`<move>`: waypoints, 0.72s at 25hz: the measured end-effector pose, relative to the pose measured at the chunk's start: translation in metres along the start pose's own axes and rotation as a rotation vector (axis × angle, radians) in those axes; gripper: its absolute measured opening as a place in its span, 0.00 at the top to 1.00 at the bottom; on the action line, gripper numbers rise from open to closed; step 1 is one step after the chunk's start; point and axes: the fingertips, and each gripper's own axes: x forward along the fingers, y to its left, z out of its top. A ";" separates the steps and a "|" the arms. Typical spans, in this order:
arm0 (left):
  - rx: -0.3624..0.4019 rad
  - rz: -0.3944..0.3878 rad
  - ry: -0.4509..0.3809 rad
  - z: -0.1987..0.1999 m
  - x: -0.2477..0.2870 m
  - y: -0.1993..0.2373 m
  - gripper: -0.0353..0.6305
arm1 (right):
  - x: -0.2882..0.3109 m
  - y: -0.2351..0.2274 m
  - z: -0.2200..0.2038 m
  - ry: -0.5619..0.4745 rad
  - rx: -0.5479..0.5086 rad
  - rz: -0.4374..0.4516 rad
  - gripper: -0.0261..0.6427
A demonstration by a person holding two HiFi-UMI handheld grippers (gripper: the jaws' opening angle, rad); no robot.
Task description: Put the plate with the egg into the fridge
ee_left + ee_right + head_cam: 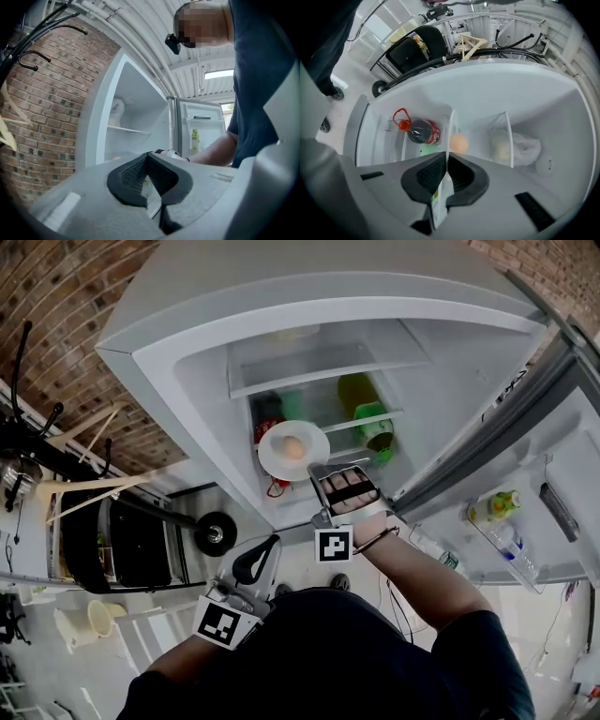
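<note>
A white plate (277,461) with a brown egg (293,447) on it is held level in front of the open fridge (187,362), at the height of a middle shelf. My right gripper (316,472) is shut on the plate's near rim. In the right gripper view the plate (450,133) shows edge-on between the pads, with the egg (459,143) just beyond them. My left gripper (270,545) hangs low by the person's body, shut and empty; in its own view its pads (136,173) meet at the tips (147,157).
Inside the fridge are a dark cola bottle with a red cap (423,132), green bottles (375,427) and a white bag (525,147). The open door (525,474) at the right holds small bottles (494,507). A rack with pans and wooden hangers (84,488) stands left.
</note>
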 end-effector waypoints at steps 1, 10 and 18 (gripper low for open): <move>0.000 0.007 0.003 -0.001 0.001 0.001 0.95 | 0.005 0.000 0.001 -0.004 -0.005 -0.007 0.93; -0.011 0.054 0.014 -0.005 0.002 0.008 0.95 | 0.047 -0.001 0.005 -0.017 -0.028 -0.010 0.93; -0.021 0.073 0.014 -0.008 -0.001 0.011 0.95 | 0.067 0.007 0.012 -0.024 -0.003 0.038 0.93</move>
